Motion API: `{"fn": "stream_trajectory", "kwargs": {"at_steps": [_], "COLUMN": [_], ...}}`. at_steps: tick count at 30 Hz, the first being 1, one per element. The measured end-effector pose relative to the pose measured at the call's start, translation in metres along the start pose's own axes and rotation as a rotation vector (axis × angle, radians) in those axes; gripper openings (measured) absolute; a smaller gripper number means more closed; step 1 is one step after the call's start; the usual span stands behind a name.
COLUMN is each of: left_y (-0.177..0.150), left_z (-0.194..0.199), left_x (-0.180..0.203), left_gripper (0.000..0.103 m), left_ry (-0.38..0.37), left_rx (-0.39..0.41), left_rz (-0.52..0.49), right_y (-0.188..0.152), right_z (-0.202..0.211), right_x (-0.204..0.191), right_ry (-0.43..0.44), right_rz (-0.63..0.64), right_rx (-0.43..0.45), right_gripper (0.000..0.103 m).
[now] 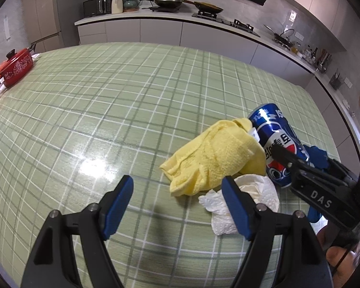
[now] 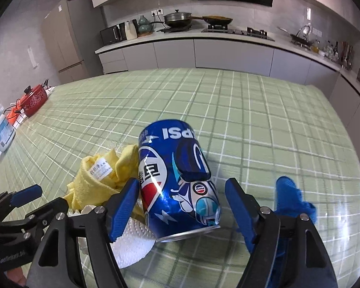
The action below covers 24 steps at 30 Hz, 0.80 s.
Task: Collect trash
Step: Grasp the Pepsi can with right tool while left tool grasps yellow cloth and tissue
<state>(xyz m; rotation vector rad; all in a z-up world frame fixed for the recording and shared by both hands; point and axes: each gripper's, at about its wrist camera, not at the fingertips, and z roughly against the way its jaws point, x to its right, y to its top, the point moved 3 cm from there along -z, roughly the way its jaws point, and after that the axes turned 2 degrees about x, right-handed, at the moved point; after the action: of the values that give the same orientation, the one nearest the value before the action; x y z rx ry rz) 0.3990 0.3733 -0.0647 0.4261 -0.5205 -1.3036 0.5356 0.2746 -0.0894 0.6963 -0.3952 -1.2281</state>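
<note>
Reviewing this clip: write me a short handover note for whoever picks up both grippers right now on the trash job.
Left gripper: open, empty, above the table beside the paper towel.
Right gripper: open, jaws either side of the blue can, which lies on its side; there is a gap at the right pad, so no grip yet.
The yellow cloth lies against the can, with the crumpled paper towel in front.
Done: nothing visibly collected. Left: grip the can, then the paper towel. No bin is in view.
</note>
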Motion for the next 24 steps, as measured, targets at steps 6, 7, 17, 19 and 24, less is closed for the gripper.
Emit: {"fn": "stream_trajectory", "kwargs": {"at_steps": [6,7,17,19,24], "left_y": [0.002,0.002,0.012,0.014,0.014], "left_z": [0.001,0.001,-0.027,-0.034,-0.035], "left_x": [0.006,0.008,0.034,0.032,0.031], "left_gripper": [0.077,0.077,0.077,0.077,0.035], "left_ry": [-0.018,-0.023,-0.069,-0.093,-0.18], "left_rx": [0.007,0.009,-0.02,-0.029,-0.031], "left_rz": [-0.019,-0.024,-0.113,-0.102,-0.075], "right_y": [-0.005,-0.007,-0.017,-0.018,-0.022], "right_z": [-0.003,-0.001,0.007,0.003,-0.003], "right_x": [0.002,0.004,0.011,0.012,0.015], "right_ry": [0.023,0.03,0.0,0.0,0.004], "right_rz": [-0.028,-0.04,-0.096,-0.101,-0.134], "right_rx": [-0.027,-0.03,-0.037,-0.048,-0.061], "right_gripper": [0.071,0.071,0.07,0.07,0.069]}}
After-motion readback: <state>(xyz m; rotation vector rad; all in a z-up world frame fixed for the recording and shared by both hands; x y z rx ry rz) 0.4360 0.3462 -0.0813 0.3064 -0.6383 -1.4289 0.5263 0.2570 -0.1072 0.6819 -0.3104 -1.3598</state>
